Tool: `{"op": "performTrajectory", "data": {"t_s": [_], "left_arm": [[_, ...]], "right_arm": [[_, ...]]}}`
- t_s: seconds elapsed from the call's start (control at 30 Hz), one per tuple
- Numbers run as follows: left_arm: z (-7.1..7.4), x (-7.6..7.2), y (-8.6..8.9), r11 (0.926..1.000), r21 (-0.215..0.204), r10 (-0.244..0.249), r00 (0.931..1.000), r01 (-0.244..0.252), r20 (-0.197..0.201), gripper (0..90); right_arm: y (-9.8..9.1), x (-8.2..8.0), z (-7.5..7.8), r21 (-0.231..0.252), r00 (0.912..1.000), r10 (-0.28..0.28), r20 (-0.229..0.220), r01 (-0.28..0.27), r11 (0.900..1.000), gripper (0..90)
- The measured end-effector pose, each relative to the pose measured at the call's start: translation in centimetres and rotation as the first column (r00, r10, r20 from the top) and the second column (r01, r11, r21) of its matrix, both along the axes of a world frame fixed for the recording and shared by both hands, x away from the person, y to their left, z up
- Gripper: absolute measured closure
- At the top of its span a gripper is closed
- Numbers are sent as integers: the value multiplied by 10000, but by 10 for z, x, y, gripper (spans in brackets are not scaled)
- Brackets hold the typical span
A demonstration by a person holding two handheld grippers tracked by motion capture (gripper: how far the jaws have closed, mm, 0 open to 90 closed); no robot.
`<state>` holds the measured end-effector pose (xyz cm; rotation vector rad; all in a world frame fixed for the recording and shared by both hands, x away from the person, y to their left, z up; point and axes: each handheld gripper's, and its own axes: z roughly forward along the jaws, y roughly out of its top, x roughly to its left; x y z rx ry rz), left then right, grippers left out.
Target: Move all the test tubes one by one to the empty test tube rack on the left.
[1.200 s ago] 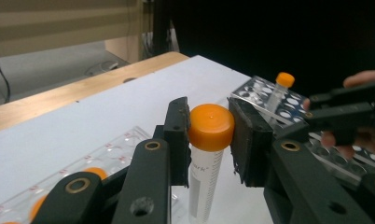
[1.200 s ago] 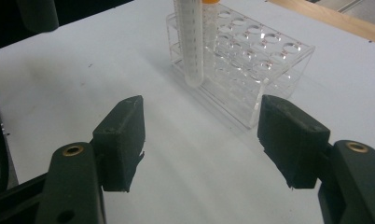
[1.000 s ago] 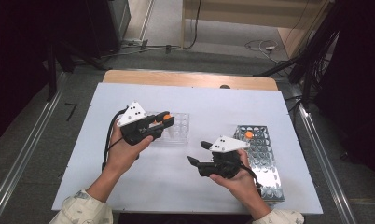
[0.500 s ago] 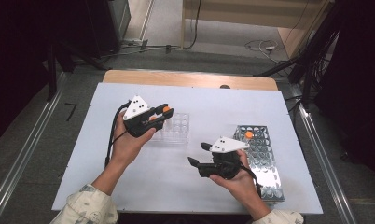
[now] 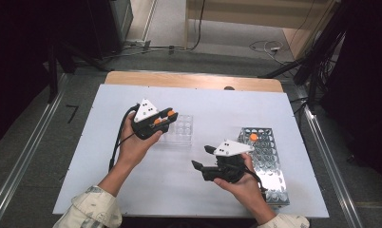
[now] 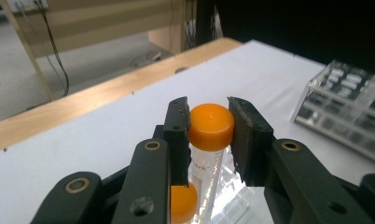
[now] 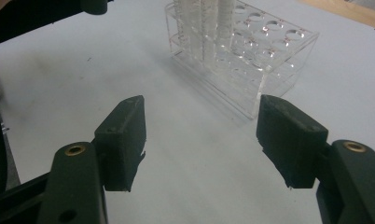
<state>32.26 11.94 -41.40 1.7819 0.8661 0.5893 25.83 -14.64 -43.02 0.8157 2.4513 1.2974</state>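
Observation:
My left gripper (image 5: 169, 115) is shut on a clear tube with an orange cap (image 6: 211, 127), pads pressed on the cap's sides. It holds the tube upright over the clear plastic rack (image 5: 183, 132). A second orange cap (image 6: 183, 203) shows just below the left jaw. My right gripper (image 5: 201, 159) hovers open over the white table, nearer the person, with nothing between its jaws. In the right gripper view (image 7: 202, 140) the clear rack (image 7: 265, 65) stands ahead, with clear tubes (image 7: 202, 23) in its far rows.
A metal tube rack (image 5: 270, 164) lies at the right of the white table (image 5: 236, 109), with one orange-capped tube (image 5: 253, 137) near its far end. Along the table's far side runs a wooden edge (image 5: 194, 80). Cables trail on the floor beyond.
My left gripper, with the tube in it, has shifted slightly away from the person, over the clear rack. The right gripper has stayed where it was.

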Motion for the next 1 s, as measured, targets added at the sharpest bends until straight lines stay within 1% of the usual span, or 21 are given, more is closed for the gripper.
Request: {"op": "performTrajectory", "data": {"t_s": [0.03,0.17,0.33,0.63,0.77,0.87,1.0], "left_arm": [[-2,1,-1,9999,107,-28,9999,30,-160,707],[-10,2,-6,9982,597,-17,9995,36,-313,706],[-12,0,-8,9972,741,-11,9997,29,-240,703],[-11,-1,-7,9974,721,19,9996,1,-275,693],[-11,-2,-6,9978,660,70,9996,-51,-291,643],[-8,-3,-6,9982,589,103,9997,-89,-226,594],[-6,-5,-5,9996,273,54,9996,-46,-287,508]], "right_arm": [[0,0,0,-27,10000,-4,10,4,10000,316],[0,0,-1,-17,10000,8,-8,-8,10000,315],[-1,-1,0,-26,10000,-8,-5,8,10000,315],[-2,0,-1,-74,10000,-50,-25,50,10000,316],[-1,0,-2,-80,10000,-59,-46,59,10000,316],[-2,0,-1,-74,10000,-42,-29,42,10000,316],[-3,0,-1,-44,10000,-66,-27,66,10000,316]]}}
